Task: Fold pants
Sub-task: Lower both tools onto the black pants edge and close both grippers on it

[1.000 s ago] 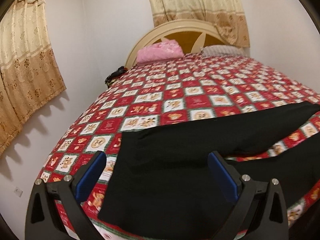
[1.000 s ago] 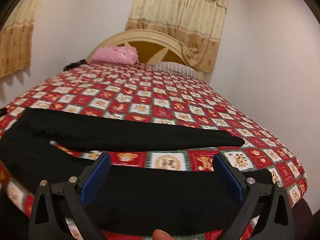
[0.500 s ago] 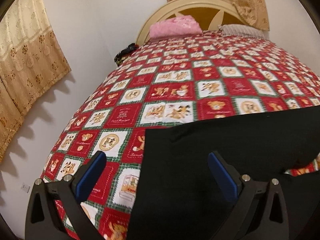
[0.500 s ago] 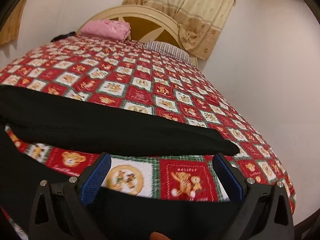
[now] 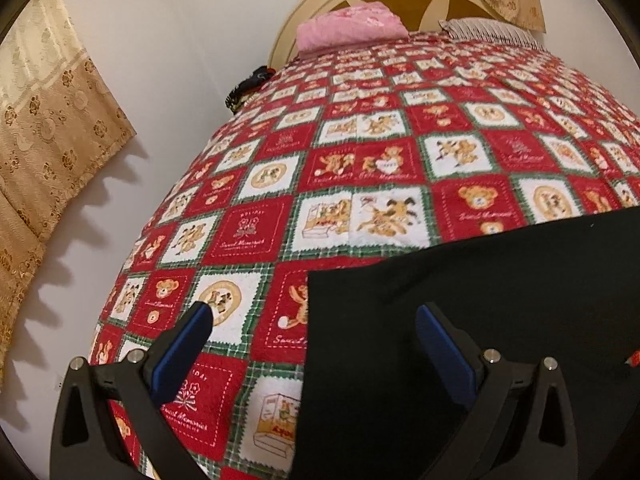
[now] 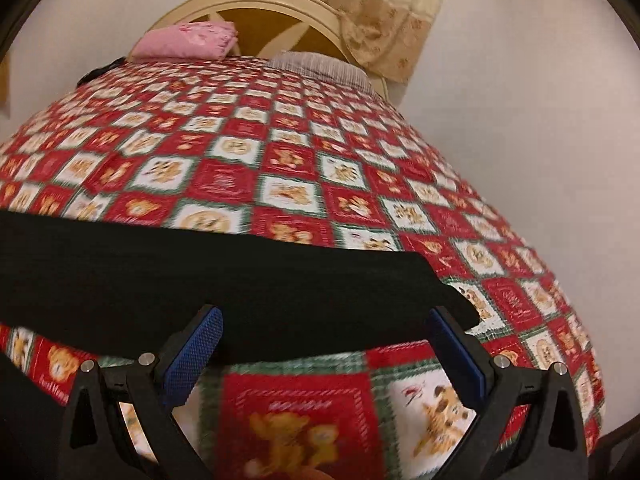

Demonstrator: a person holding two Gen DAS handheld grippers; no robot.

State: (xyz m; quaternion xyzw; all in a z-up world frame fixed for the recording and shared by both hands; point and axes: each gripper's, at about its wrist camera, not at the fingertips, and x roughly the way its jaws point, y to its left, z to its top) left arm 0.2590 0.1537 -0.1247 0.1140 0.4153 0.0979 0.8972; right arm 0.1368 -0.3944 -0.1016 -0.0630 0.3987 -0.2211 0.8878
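Observation:
Black pants [image 5: 500,300] lie flat across the near end of a bed with a red, white and green teddy-bear quilt [image 5: 360,160]. In the left wrist view my left gripper [image 5: 314,316] is open, low over the waist end, straddling the pants' left edge. In the right wrist view the far pant leg [image 6: 200,276] runs across the frame and ends at a hem [image 6: 448,296] on the right. My right gripper [image 6: 326,320] is open, its fingertips at the leg's near edge close to the hem. A dark patch at the lower left is more of the pants.
A pink folded blanket [image 5: 352,28] and a striped pillow [image 5: 492,32] lie at the cream headboard [image 6: 256,4]. A dark object [image 5: 248,88] sits at the bed's far left edge. White walls and gold curtains [image 5: 44,140] surround the bed.
Both grippers have moved down and forward, closer to the bed. The left one has shifted toward the pants' left edge; the right one has passed the near leg and reached the far leg.

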